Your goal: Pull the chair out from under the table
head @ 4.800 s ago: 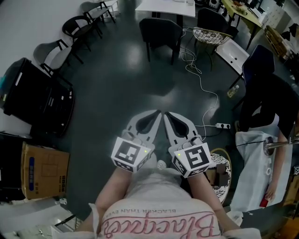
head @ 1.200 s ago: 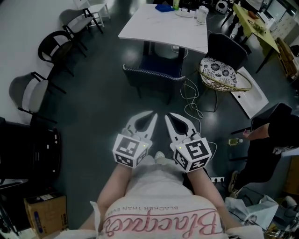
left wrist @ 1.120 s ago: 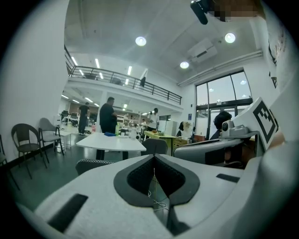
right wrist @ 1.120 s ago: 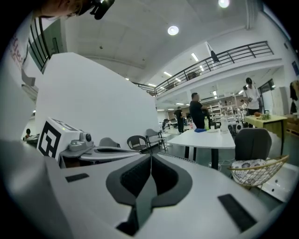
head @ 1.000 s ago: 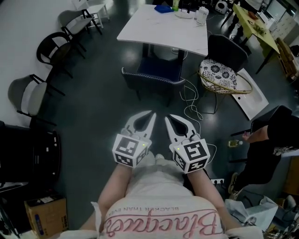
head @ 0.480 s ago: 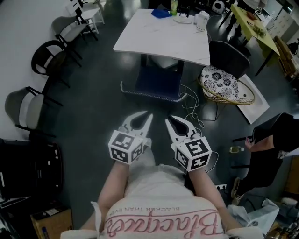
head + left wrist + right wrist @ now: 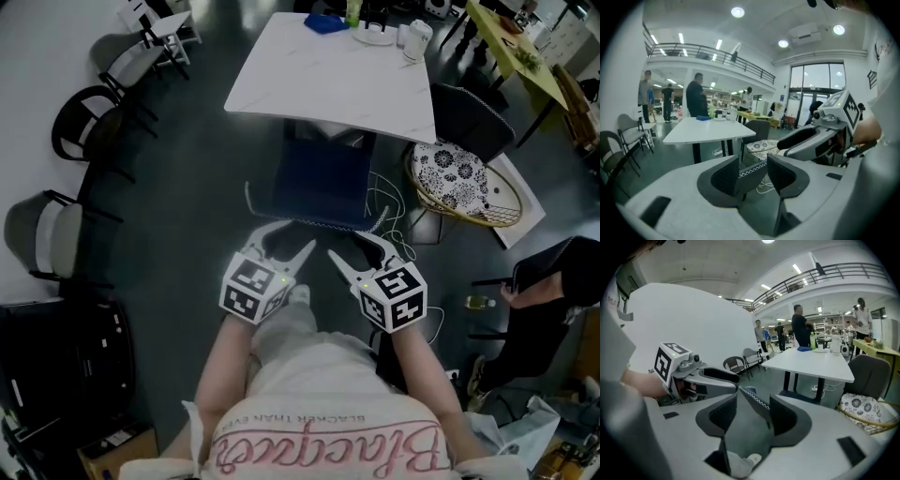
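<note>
- The white table (image 7: 328, 80) fills the upper middle of the head view. A blue item (image 7: 325, 22) and some cups (image 7: 412, 36) sit at its far end.
- The chair (image 7: 323, 178) is dark blue, with a white-stitched rim along its backrest. It stands at the table's near side, with its seat partly under the tabletop and its backrest toward the person.
- The left gripper (image 7: 287, 242) is on the near side of the table, at the left part of the backrest. Its jaws are opening and already stand wide. In the left gripper view the stitched rim crosses the gap between the ribbed pads (image 7: 725, 174).
- The right gripper (image 7: 352, 247) is also on the table's near side, at the right part of the backrest. Its jaws are opening too and are spread wide. In the right gripper view the backrest edge rises between its pads (image 7: 785, 417).
- I cannot tell whether either pair of pads touches the backrest.
- A wicker seat (image 7: 506, 211) with a patterned cushion (image 7: 455, 173) sits just off the table's near right corner.
- White cables (image 7: 382, 208) lie on the floor near that same corner, beside the chair.
- Black chairs (image 7: 80, 127) line the wall well to the left of the table.
- People (image 7: 696, 99) stand beyond the table's far end.
</note>
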`<state>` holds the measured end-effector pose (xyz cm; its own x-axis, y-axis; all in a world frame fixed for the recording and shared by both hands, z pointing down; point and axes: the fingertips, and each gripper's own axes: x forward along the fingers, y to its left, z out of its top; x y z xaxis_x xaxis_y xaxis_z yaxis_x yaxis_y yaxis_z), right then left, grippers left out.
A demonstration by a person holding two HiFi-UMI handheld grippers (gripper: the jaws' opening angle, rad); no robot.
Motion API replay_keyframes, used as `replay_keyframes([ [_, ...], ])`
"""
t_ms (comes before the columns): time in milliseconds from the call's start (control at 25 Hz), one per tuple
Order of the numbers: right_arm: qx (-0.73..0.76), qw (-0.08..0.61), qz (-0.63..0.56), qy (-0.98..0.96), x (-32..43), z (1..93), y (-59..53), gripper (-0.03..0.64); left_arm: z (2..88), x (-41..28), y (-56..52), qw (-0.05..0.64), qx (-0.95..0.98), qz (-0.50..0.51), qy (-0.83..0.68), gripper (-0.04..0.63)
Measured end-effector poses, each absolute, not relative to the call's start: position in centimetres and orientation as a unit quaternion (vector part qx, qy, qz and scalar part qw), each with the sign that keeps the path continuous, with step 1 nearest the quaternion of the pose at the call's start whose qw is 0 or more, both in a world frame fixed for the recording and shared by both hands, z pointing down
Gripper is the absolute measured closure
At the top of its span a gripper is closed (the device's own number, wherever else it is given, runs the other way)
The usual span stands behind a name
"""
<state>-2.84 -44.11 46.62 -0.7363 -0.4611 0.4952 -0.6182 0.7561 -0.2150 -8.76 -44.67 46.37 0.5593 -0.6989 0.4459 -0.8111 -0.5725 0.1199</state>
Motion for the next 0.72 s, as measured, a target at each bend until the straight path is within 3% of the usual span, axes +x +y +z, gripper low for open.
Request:
replay_keyframes([
  [360, 0.222, 0.362, 0.169, -0.889, -4.9, 53.2, -48.7, 0.417, 53.0, -9.9, -48.1, 0.095, 0.873, 0.413, -0.242, 0.408],
  [720, 0.148, 0.48, 0.14, -0.853, -6.0, 58.0, -50.8, 0.419, 58.1, -9.9, -49.9, 0.104, 0.855, 0.499, -0.091, 0.407],
])
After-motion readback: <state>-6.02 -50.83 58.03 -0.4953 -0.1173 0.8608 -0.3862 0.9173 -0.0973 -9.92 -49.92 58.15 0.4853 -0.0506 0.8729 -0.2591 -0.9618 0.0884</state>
